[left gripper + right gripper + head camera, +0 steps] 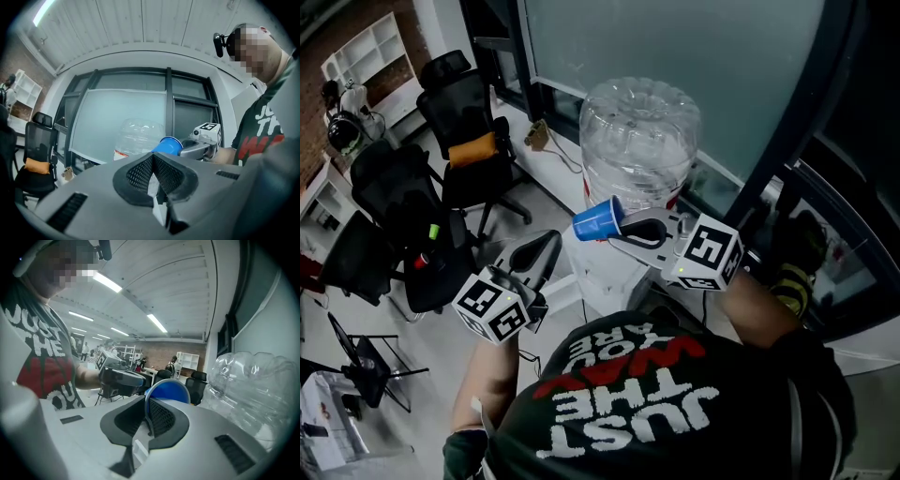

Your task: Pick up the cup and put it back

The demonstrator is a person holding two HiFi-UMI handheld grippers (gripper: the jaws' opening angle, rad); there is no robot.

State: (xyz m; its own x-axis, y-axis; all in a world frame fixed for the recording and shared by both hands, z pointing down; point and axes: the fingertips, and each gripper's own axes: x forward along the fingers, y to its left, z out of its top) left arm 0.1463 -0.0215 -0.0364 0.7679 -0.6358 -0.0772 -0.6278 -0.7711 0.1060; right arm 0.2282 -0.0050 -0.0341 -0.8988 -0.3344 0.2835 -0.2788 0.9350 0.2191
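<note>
A small blue cup (pixel 598 221) hangs in the air in front of the big clear water bottle (pixel 637 131). My right gripper (pixel 625 232) is shut on the cup's rim, and the cup lies on its side with its base pointing left. In the right gripper view the rim sits pinched between the pads, with the cup (pixel 168 391) sticking out beyond my right gripper (pixel 147 411). My left gripper (pixel 546 247) is lower and to the left, shut and holding nothing. In the left gripper view the cup (pixel 168 145) shows just past my left gripper (pixel 153 161).
The bottle stands upside down on a white dispenser (pixel 600 277) by the glass window wall (pixel 675 56). Black office chairs (pixel 459 112), one with an orange cushion (pixel 473 148), stand to the left. White shelves (pixel 366 56) are at the far left.
</note>
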